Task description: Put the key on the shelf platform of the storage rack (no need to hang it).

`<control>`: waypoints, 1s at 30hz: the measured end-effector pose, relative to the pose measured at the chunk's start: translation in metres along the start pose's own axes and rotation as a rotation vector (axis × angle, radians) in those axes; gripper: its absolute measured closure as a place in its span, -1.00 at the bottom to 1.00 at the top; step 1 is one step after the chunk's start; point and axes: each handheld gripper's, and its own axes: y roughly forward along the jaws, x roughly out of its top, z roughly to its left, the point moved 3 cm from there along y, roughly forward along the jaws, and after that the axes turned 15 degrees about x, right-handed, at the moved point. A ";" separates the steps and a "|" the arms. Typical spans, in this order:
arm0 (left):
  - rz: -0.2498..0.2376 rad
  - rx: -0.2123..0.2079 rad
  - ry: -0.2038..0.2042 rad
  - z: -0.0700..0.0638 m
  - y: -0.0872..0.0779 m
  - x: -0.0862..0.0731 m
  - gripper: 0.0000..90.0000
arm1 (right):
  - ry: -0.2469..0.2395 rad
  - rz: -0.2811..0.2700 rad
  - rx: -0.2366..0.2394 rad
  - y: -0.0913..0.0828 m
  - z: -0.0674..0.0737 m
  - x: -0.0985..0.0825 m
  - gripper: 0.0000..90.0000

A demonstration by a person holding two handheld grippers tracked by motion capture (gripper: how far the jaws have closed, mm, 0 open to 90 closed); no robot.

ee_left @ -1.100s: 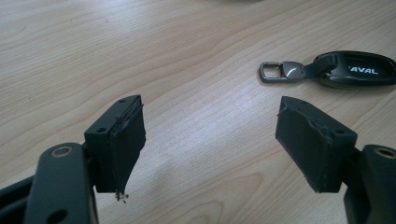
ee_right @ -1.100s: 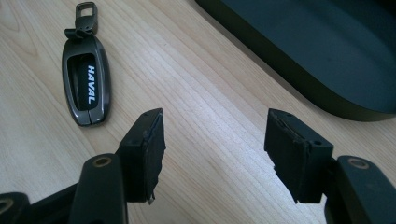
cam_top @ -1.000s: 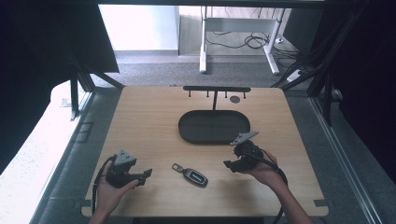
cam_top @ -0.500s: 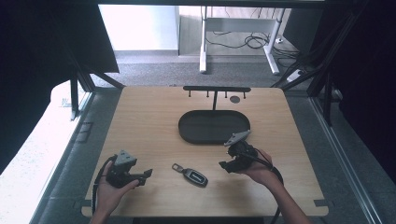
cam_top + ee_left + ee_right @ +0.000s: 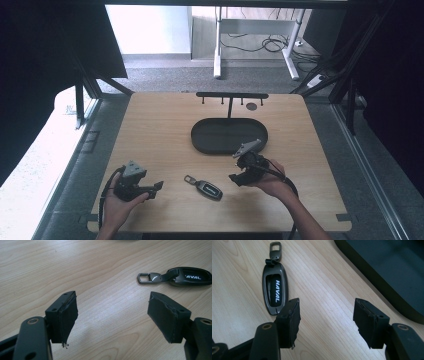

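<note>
**Reviewer:** High view had the key fob [image 5: 209, 189] lying flat on the table [image 5: 160, 135], near the front edge, between your two hands. Why was it left untouched?

**Trainer:** You were lining up on it, I'd judge. Your right gripper [image 5: 239, 178] hung just to the fob's right, in front of the black oval tray [image 5: 229, 136]. Its jaws stood apart with nothing between them, about wide enough to span the fob's body.

**Reviewer:** And in the right gripper view?

**Trainer:** The fob [image 5: 275, 291] lay lengthwise, ahead and to the left of your jaws, its metal clip [image 5: 274, 246] pointing away from you. The near end sat close by one pad [image 5: 289, 322], though I couldn't tell whether they touched. The fob was beside the gap, not inside it, so you held nothing.

**Reviewer:** The left hand?

**Trainer:** You kept the left gripper [image 5: 159, 187] low near the front-left corner, aimed at the fob. Its jaws were spread wide and empty, as the left gripper view showed, with the fob [image 5: 186, 277] and its clip [image 5: 147, 278] well ahead. I'd say you held it there as a spare hand, out of the way.

**Reviewer:** The tray?

**Trainer:** Empty and close behind your right hand, a likely place for the fob.
</note>
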 end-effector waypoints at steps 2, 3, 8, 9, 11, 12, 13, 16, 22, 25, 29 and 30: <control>0.000 0.000 0.000 0.000 0.000 0.000 -0.46 | -0.006 0.005 0.006 0.001 0.002 0.002 -0.12; 0.000 0.000 0.000 0.000 0.000 0.000 -0.46 | -0.009 0.007 0.006 0.002 0.003 0.003 -0.12; 0.001 -0.001 0.000 0.000 0.000 0.000 -0.46 | -0.021 0.017 0.013 0.006 0.007 0.008 -0.12; 0.000 -0.001 0.000 0.000 0.000 0.000 -0.46 | -0.022 0.020 0.014 0.007 0.008 0.009 -0.12; 0.000 -0.001 0.000 0.000 0.000 0.000 -0.46 | -0.026 0.025 0.020 0.009 0.010 0.011 -0.12; 0.001 0.000 -0.001 0.000 0.000 0.000 -0.46 | -0.031 0.028 0.022 0.010 0.010 0.012 -0.12; 0.001 0.001 -0.002 0.000 0.000 0.000 -0.46 | -0.033 0.030 0.024 0.012 0.011 0.013 -0.12; 0.001 0.001 -0.002 -0.001 0.000 0.000 -0.46 | -0.038 0.036 0.030 0.015 0.013 0.015 -0.12; 0.001 0.000 -0.002 -0.001 0.001 0.000 -0.46 | -0.057 0.042 0.045 0.021 0.020 0.022 -0.12; 0.001 0.000 -0.002 0.000 0.001 0.000 -0.46 | -0.064 0.047 0.052 0.025 0.022 0.025 -0.13; 0.001 0.000 -0.002 0.000 0.000 0.000 -0.46 | -0.070 0.057 0.063 0.030 0.025 0.028 -0.13; 0.001 0.000 -0.002 0.000 0.001 0.000 -0.46 | -0.071 0.060 0.064 0.031 0.026 0.028 -0.13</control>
